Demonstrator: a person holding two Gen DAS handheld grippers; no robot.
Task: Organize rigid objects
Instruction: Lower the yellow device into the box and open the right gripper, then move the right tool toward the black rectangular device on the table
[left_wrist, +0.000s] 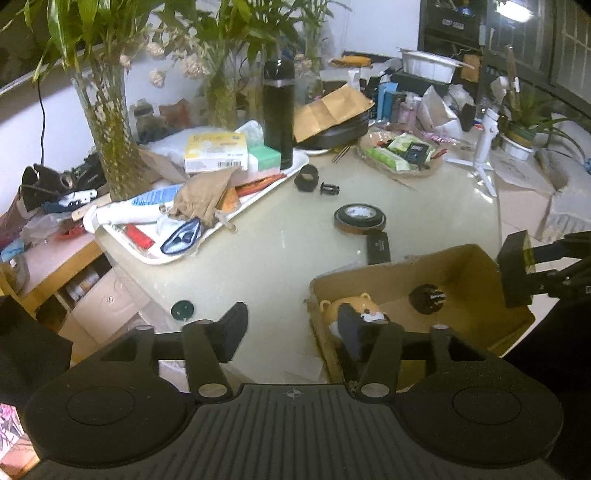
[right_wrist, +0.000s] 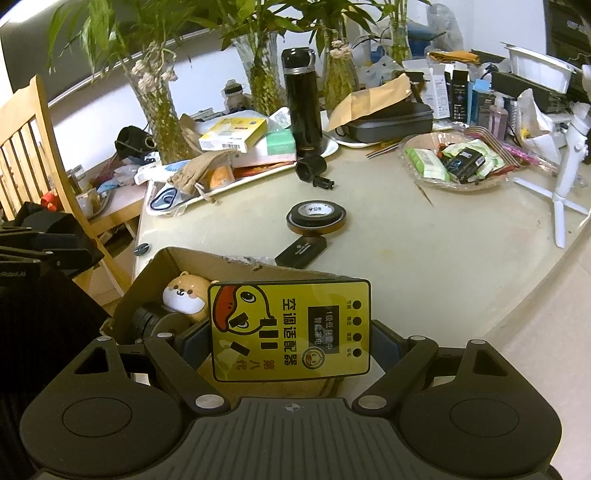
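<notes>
An open cardboard box (left_wrist: 476, 266) stands at the table's near edge and holds a dog-shaped toy (left_wrist: 364, 304) and a black round part (left_wrist: 428, 298). My right gripper (right_wrist: 290, 341) is shut on a yellow box with a duck picture (right_wrist: 290, 330), held over the cardboard box (right_wrist: 147, 284); it shows at the right edge of the left wrist view (left_wrist: 517, 269). My left gripper (left_wrist: 291, 328) is open and empty, straddling the box's left wall. A tape roll (left_wrist: 359, 218), a flat black case (left_wrist: 378, 249), a black ring (left_wrist: 306, 178) and a small black part (left_wrist: 329, 189) lie on the table.
A white tray (left_wrist: 258, 192) piled with boxes and pouches sits at left with a black flask (left_wrist: 277, 114). Vases of bamboo (left_wrist: 107, 122) stand behind. A glass dish of packets (left_wrist: 400, 153) and a white tripod (left_wrist: 484, 147) are at right. A small dark disc (left_wrist: 181, 309) lies near the edge.
</notes>
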